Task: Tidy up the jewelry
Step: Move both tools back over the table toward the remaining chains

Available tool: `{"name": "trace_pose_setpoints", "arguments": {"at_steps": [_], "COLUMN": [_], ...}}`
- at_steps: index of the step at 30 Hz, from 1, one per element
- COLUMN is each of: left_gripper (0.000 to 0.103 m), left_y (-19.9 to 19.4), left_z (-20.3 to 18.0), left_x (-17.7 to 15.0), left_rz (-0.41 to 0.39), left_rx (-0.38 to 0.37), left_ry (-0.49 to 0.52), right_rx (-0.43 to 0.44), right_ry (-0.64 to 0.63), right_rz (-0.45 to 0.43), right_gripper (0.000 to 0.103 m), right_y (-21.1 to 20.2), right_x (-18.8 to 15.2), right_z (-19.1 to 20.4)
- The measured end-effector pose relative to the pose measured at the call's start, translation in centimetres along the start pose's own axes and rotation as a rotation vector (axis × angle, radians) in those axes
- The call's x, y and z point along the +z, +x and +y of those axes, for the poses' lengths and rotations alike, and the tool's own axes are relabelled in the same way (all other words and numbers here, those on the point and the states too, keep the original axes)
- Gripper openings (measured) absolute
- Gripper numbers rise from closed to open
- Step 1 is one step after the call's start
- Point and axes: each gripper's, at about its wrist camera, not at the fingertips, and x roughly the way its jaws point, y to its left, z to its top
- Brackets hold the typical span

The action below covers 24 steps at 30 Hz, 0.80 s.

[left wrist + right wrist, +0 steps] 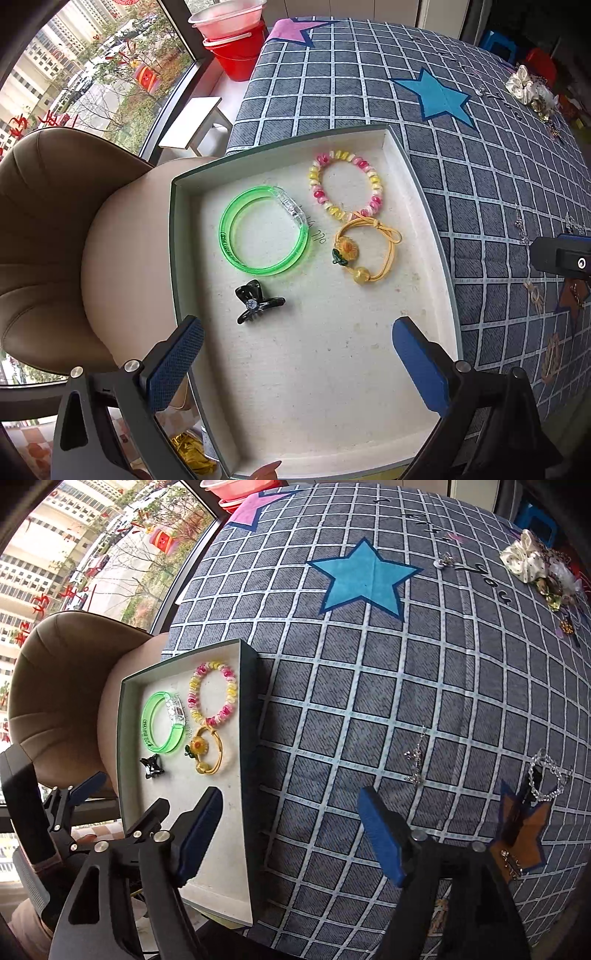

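Note:
A shallow grey box (421, 192) (245, 716) sits at the table's left edge. In it lie a green bangle (264, 232) (162, 722), a pink and yellow bead bracelet (345, 184) (212, 694), a yellow sunflower hair tie (365, 251) (205, 751) and a black hair clip (256, 301) (151, 766). My left gripper (295, 365) is open and empty above the box's near half. My right gripper (291, 838) is open and empty over the cloth right of the box. A silver chain (415, 762) and a clear bead bracelet (546, 779) lie ahead of it.
The table wears a grey checked cloth with a blue star (364, 578). A heap of scrunchies and trinkets (539, 565) (532, 92) lies at the far right. A brown chair (55, 229) stands left of the table, with red buckets (236, 44) beyond by the window.

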Motion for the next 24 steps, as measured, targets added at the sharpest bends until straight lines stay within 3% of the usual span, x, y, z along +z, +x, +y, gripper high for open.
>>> {"name": "trace_pose_setpoints", "arguments": {"at_steps": [5, 15, 24], "left_gripper": [0.103, 0.103, 0.103], "left_y": [-1.2, -2.6, -0.9], "left_z": [-2.9, -10.6, -15.4], "left_x": [0.3, 1.8, 3.7], "left_rz": [-0.009, -0.030, 0.041], "left_rx": [-0.020, -0.071, -0.128], "left_ry": [0.073, 0.244, 0.264], "right_rx": [-0.036, -0.105, -0.137], "right_ry": [0.074, 0.322, 0.475], "right_rz": [0.002, -0.016, -0.050], "right_gripper": [0.083, 0.083, 0.083], "right_y": [-0.5, -3.9, -5.8], "right_x": [-2.1, -8.6, -11.1], "right_z": [-3.3, -14.8, -22.1]}}
